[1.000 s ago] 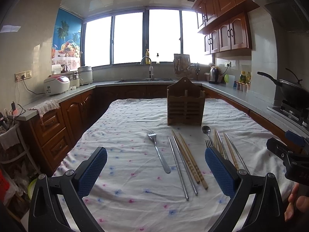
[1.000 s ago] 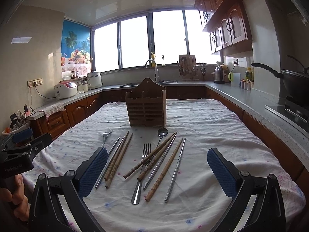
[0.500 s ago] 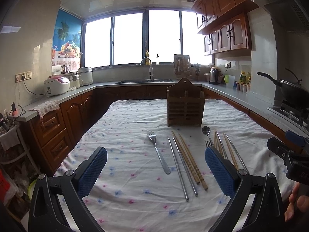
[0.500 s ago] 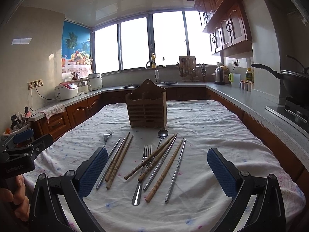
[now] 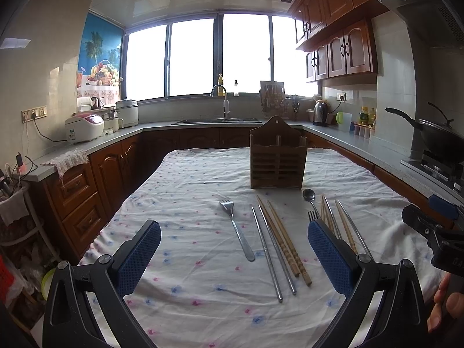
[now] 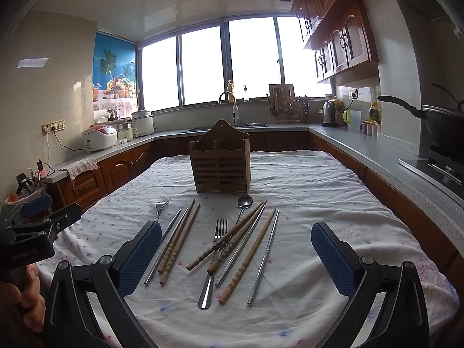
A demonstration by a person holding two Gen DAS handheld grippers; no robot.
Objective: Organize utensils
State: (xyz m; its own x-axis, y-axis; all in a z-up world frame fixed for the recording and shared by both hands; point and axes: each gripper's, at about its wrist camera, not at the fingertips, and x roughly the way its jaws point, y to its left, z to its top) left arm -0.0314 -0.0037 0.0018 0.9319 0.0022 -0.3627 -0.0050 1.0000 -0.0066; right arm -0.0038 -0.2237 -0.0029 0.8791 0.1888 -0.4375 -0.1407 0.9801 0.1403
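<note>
**A:** What do you have on the left wrist view?

**B:** My left gripper [image 5: 233,250] hangs above the near end of the flowered tablecloth [image 5: 185,191], fingers spread wide with nothing between them. The wooden utensil holder [image 5: 277,156] stands upright farther up the table. In front of it lie a fork [image 5: 236,229], tines toward the holder, then a pair of metal chopsticks [image 5: 271,249] and a pair of wooden chopsticks [image 5: 285,240] just to its right. A spoon [image 5: 309,195] sits close to the holder's right corner. More utensils are partly hidden behind my right finger pad.

**A:** And the right wrist view?

**B:** My right gripper [image 6: 236,253] is also released, jaws far apart and empty, over the table's near edge. The holder [image 6: 221,163] is ahead, slightly left of centre. Between my fingers I see a second fork [image 6: 216,253] lying under two crossed wooden chopsticks [image 6: 232,236], with a metal chopstick [image 6: 264,253] farthest right. The other gripper shows at the left edge, held in a hand [image 6: 23,295].
</note>
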